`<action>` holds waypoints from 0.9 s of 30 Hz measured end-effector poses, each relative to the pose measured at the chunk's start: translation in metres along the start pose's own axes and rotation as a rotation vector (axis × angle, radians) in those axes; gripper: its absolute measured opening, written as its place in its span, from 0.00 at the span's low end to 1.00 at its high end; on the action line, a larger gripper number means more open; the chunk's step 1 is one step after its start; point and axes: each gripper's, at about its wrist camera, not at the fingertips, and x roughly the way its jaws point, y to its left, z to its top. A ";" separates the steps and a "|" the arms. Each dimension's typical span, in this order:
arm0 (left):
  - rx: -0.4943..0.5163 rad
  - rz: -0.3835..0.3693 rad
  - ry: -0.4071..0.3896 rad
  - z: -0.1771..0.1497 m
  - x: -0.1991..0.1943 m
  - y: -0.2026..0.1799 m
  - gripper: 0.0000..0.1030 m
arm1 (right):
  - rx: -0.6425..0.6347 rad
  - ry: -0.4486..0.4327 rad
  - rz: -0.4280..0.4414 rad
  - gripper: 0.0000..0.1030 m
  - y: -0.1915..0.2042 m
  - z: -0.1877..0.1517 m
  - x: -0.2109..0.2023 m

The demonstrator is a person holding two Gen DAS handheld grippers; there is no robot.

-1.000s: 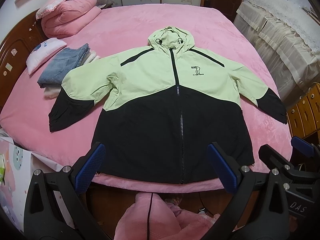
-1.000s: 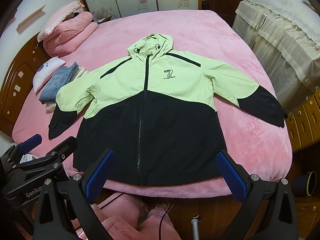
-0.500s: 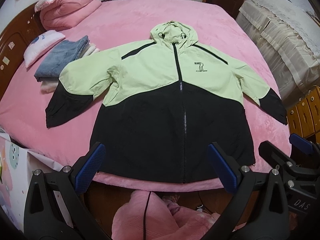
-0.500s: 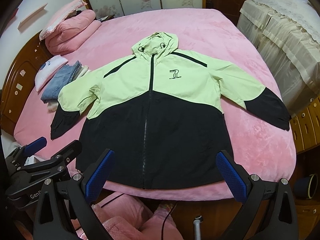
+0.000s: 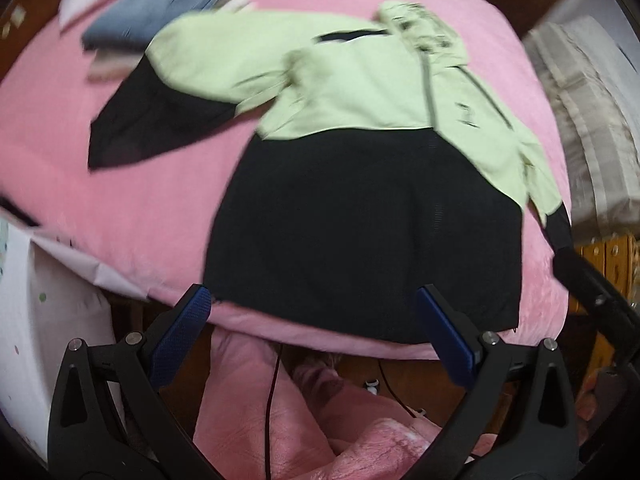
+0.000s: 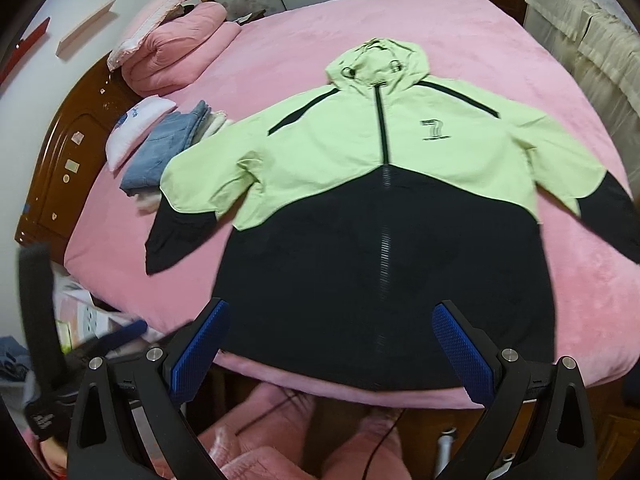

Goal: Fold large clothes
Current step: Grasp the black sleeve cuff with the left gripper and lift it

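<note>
Both the left gripper (image 5: 314, 330) and right gripper (image 6: 334, 344) hang spread wide and empty, at 6 o'clock of the jacket (image 6: 380, 216), touching nothing.

One jacket (image 6: 384, 216), two tongs (image 5: 316, 332) (image 6: 332, 340), one bed (image 6: 280, 52)

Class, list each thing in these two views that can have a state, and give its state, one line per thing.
hooded jacket: spread flat on the bed, front up, zipped, sleeves out
left gripper: jaws open, empty
right gripper: jaws open, empty
jeans: folded, stacked
pink quilt: folded
bed: covered in pink
</note>
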 end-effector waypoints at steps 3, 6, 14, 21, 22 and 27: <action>-0.069 -0.008 0.026 0.021 0.015 0.054 0.98 | -0.004 0.003 -0.009 1.00 0.043 0.012 0.028; -0.125 -0.049 0.080 0.047 0.032 0.106 0.93 | -0.010 0.001 -0.023 0.99 0.088 0.026 0.056; -0.273 -0.074 0.162 0.119 0.075 0.242 0.78 | 0.001 0.025 -0.071 0.99 0.202 0.075 0.131; -0.427 -0.015 0.216 0.160 0.126 0.345 0.69 | -0.050 0.086 -0.093 0.98 0.272 0.095 0.172; -0.443 -0.018 0.216 0.163 0.132 0.355 0.63 | -0.062 0.096 -0.096 0.98 0.282 0.096 0.178; -0.498 -0.075 0.215 0.176 0.171 0.405 0.54 | -0.102 0.139 -0.105 0.98 0.299 0.093 0.192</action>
